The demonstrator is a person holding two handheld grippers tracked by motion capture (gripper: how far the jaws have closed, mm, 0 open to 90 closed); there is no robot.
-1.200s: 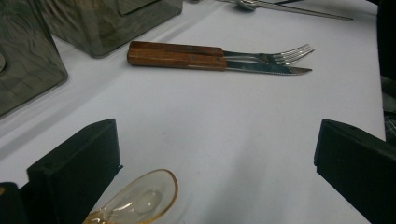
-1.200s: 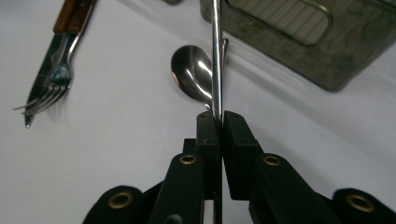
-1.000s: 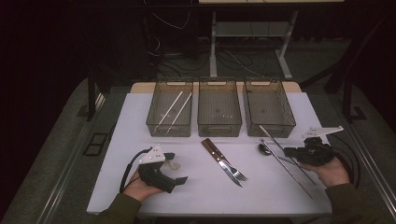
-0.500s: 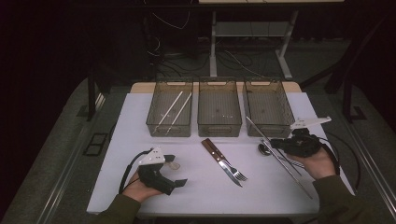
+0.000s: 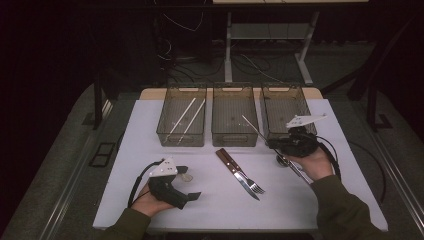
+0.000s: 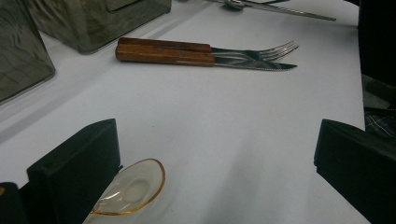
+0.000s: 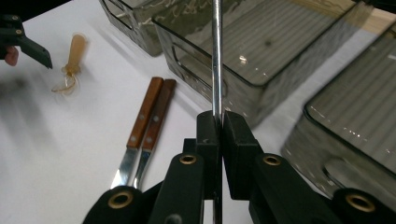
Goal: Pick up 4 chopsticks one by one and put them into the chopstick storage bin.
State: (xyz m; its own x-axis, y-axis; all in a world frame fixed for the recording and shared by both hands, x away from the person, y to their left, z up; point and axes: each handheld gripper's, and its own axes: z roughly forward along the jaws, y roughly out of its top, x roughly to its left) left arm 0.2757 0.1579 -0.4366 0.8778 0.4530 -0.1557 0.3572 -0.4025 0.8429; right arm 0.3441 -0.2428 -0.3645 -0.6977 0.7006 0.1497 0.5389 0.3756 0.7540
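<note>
Spoon handle [image 7: 216,56] pinched in right tongs [image 7: 220,122]; left tongs [image 6: 215,154] spread; left bin [image 5: 182,131]: chopsticks [image 5: 187,116].

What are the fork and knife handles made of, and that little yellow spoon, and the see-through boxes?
The fork and knife handles look like brown wood with visible grain, and small rivets show in the right gripper view; the blade and tines look like shiny metal. The little yellow spoon is see-through amber with a glossy rim, probably plastic, possibly glass. The boxes look like smoky clear plastic, since the ribbed bottoms show through the walls.

A wooden-handled knife and fork [image 5: 240,172] are lying side by side between the grippers, three bins [image 5: 235,121] standing beyond them.
</note>
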